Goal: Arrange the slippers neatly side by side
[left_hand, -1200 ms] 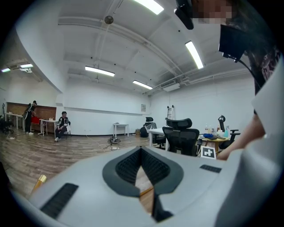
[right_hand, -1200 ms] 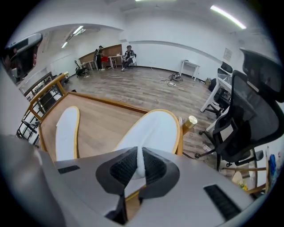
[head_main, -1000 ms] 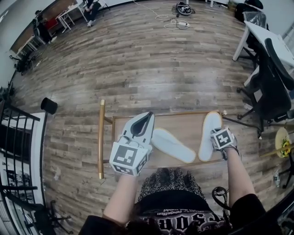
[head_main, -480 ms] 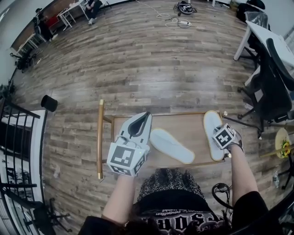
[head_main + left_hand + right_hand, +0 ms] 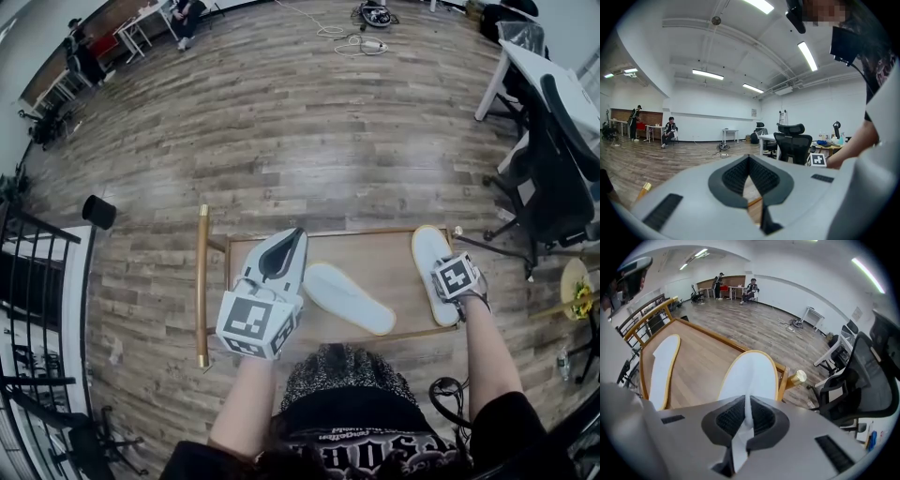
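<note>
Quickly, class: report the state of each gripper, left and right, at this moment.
Left gripper: closed, holding nothing.
Right gripper: closed on the right-hand white flat slipper with tan edging.

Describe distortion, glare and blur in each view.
Head view: strong fisheye, the floor planks bow and carry a pale sheen mid-frame. Left gripper view: the ceiling lights burn out white; the left tongs, close to the lens, look soft. Right gripper view: round black vignette, the edges of the tray curve, and the slipper pinched in the right tongs is featureless white.
</note>
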